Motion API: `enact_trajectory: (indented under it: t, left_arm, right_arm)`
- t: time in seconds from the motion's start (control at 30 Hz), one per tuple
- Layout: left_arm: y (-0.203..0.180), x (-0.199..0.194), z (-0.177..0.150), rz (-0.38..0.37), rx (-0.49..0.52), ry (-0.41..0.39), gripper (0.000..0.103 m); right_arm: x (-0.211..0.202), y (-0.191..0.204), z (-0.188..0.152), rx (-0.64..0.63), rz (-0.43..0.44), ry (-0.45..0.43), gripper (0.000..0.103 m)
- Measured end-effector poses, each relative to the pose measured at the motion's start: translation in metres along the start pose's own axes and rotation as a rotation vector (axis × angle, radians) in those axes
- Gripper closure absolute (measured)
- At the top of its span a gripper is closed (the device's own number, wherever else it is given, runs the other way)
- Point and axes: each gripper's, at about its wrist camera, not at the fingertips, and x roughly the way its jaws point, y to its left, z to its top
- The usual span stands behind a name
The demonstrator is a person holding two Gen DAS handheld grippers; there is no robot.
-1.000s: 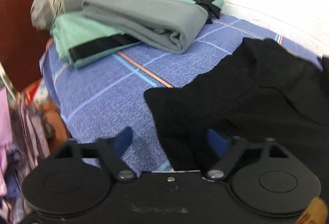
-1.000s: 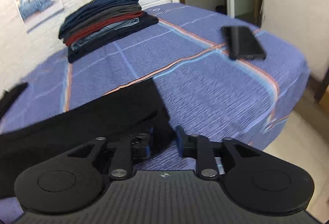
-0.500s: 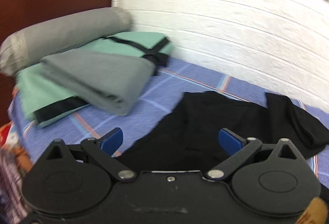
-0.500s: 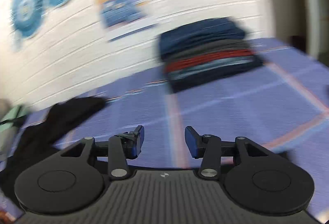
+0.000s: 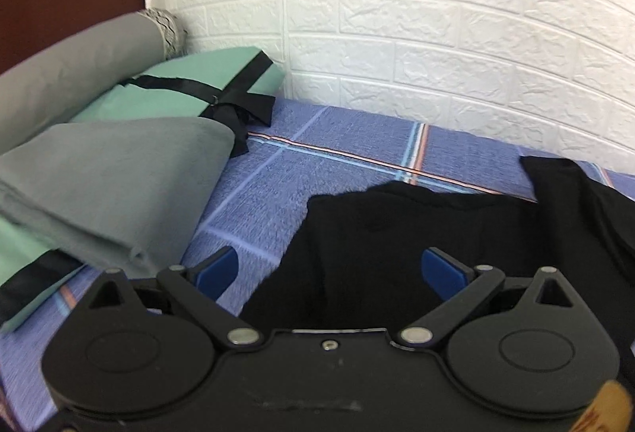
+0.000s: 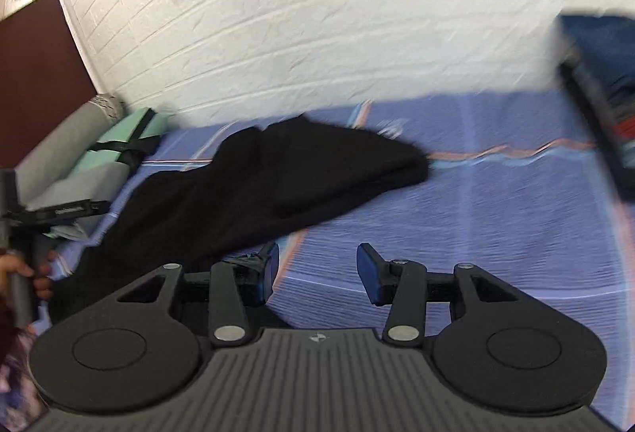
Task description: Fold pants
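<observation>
The black pants [image 5: 436, 229] lie loosely folded on the blue checked bedsheet [image 5: 357, 138]. In the right wrist view the pants [image 6: 278, 178] stretch from the lower left toward the wall. My left gripper [image 5: 329, 271] is open and empty, just over the near edge of the pants. My right gripper [image 6: 317, 271] is open and empty, over bare sheet [image 6: 476, 233] to the right of the pants. The left gripper and the hand holding it show at the left edge of the right wrist view [image 6: 24, 233].
A grey folded blanket [image 5: 107, 186], a green bundle with black straps [image 5: 198, 83] and a grey bolster [image 5: 71, 75] lie at the bed's left end. A white brick wall [image 5: 436, 15] runs behind the bed. A stack of folded clothes [image 6: 607, 75] sits at the far right.
Both grippers let go of the pants and opened. The pants now lie on the sheet. The right gripper swung left to face the pants; the left moved closer to the wall.
</observation>
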Motion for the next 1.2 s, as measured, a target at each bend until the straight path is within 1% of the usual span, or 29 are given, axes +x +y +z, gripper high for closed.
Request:
enact_trajectory:
  t: [0.03,0.13,0.17,0.2,0.3,0.33,0.37,0.4,0.43,0.47,0.5,0.53,0.57,0.6,0.67,0.77,0.8,0.87,0.9,0.93,0.97,1.0,1.03,1.1,1.13,1.2]
  left_arm:
    - [0.004,0.009,0.003,-0.004,-0.006,0.006,0.004]
    - [0.012,0.039,0.014,-0.049,-0.018,0.033,0.005]
    - [0.016,0.049,0.018,-0.071,-0.029,0.052,0.008]
    - [0.019,0.056,0.020,-0.085,-0.046,0.065,0.010]
    - [0.028,0.071,0.024,-0.149,-0.110,0.086,0.012]
    - [0.030,0.074,0.025,-0.159,-0.123,0.088,0.012]
    - [0.032,0.078,0.026,-0.167,-0.135,0.091,0.017]
    - [0.033,0.081,0.026,-0.175,-0.143,0.097,0.028]
    - [0.033,0.085,0.027,-0.180,-0.145,0.105,0.036]
    - [0.032,0.089,0.027,-0.192,-0.147,0.113,0.058]
    - [0.031,0.089,0.026,-0.197,-0.148,0.118,0.060]
    - [0.029,0.088,0.025,-0.185,-0.142,0.104,0.063]
    - [0.027,0.086,0.025,-0.167,-0.133,0.082,0.096]
    - [0.028,0.083,0.027,-0.124,-0.123,0.059,0.098]
    - [0.039,0.079,0.030,-0.098,-0.165,0.030,0.098]
    - [0.050,0.092,0.031,-0.091,-0.209,0.077,0.098]
    - [0.049,0.096,0.029,-0.082,-0.202,0.093,0.097]
    - [0.041,0.098,0.027,-0.057,-0.164,0.091,0.095]
    - [0.039,0.096,0.027,-0.053,-0.149,0.087,0.092]
    - [0.038,0.092,0.029,-0.057,-0.143,0.083,0.088]
    - [0.038,0.087,0.031,-0.061,-0.148,0.074,0.076]
    - [0.039,0.081,0.033,-0.063,-0.157,0.061,0.063]
    - [0.039,0.071,0.036,-0.066,-0.162,0.046,0.060]
    - [0.035,0.060,0.041,-0.083,-0.153,0.019,0.059]
    - [0.032,0.055,0.044,-0.093,-0.149,0.012,0.059]
    - [0.020,0.045,0.046,-0.133,-0.143,0.009,0.059]
  right_arm:
    - [0.009,0.002,-0.001,0.018,0.024,0.014,0.027]
    - [0.037,0.016,-0.005,0.057,0.090,0.065,0.027]
    - [0.047,0.021,-0.006,0.067,0.110,0.079,0.027]
    - [0.056,0.025,-0.007,0.076,0.125,0.095,0.027]
    - [0.076,0.035,-0.008,0.107,0.143,0.125,0.027]
    - [0.082,0.036,-0.007,0.125,0.154,0.128,0.027]
    - [0.087,0.036,-0.006,0.143,0.162,0.133,0.027]
    - [0.093,0.037,-0.005,0.158,0.163,0.137,0.028]
    - [0.098,0.038,-0.004,0.169,0.161,0.137,0.031]
    - [0.101,0.038,-0.003,0.181,0.163,0.131,0.033]
    - [0.104,0.037,-0.003,0.199,0.165,0.126,0.037]
    - [0.105,0.037,-0.002,0.214,0.169,0.126,0.047]
    - [0.105,0.037,-0.001,0.225,0.170,0.122,0.060]
    - [0.105,0.037,0.001,0.224,0.164,0.114,0.097]
    - [0.094,0.038,0.002,0.201,0.142,0.071,0.099]
    - [0.078,0.029,0.003,0.192,0.079,0.030,0.100]
    - [0.078,0.025,0.001,0.196,0.055,0.034,0.100]
    - [0.086,0.016,-0.005,0.215,0.028,0.089,0.100]
    - [0.087,0.015,-0.008,0.216,0.052,0.092,0.100]
    - [0.085,0.015,-0.007,0.202,0.074,0.099,0.095]
    - [0.081,0.016,-0.005,0.190,0.085,0.107,0.084]
    - [0.074,0.017,-0.003,0.180,0.082,0.100,0.066]
    - [0.065,0.018,-0.001,0.164,0.072,0.087,0.064]
    - [0.048,0.018,0.006,0.115,0.075,0.039,0.064]
    - [0.042,0.019,0.011,0.094,0.064,0.011,0.064]
    - [0.040,0.018,0.026,0.049,0.038,-0.024,0.062]
